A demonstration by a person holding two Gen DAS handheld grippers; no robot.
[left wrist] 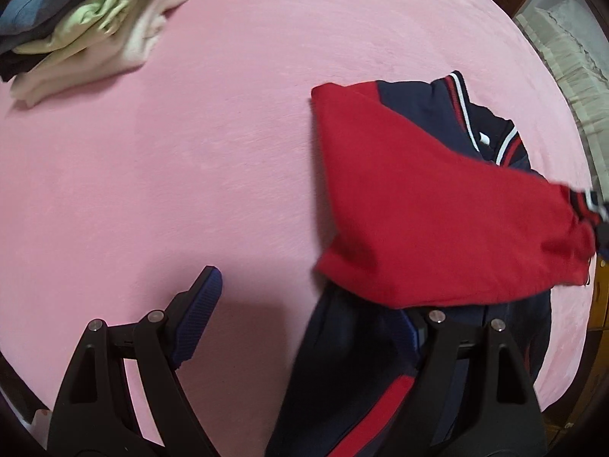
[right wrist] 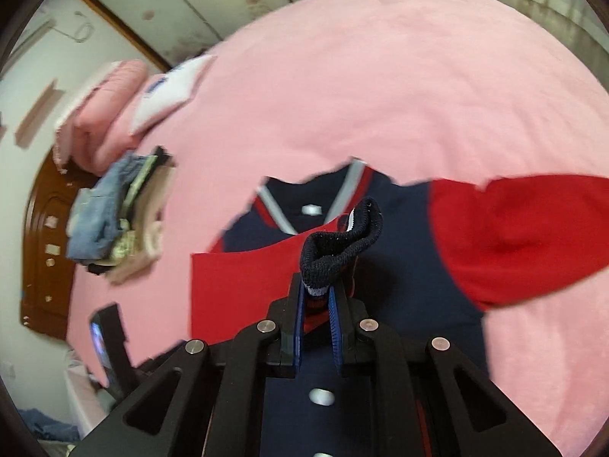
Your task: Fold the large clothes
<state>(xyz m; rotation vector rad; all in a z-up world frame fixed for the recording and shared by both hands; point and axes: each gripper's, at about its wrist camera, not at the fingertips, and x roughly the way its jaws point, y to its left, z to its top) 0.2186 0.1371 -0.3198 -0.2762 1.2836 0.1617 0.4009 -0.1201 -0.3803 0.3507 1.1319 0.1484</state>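
The right hand-held gripper is pinching the jacket's cuff, folding the sleeve across; the left hand-held gripper, wide open and empty, should press the jacket flat.

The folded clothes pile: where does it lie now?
In the left wrist view, the folded clothes pile sits upper left on the pink bedspread, apart from the jacket.

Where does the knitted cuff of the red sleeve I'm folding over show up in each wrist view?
Left wrist view: the cuff sits at the far right edge, at the end of the red sleeve drawn across the jacket; the holder is out of frame.
Right wrist view: the cuff is centre frame, pinched in the right gripper.
Shared landmark: the pile of folded clothes on the pink bed.
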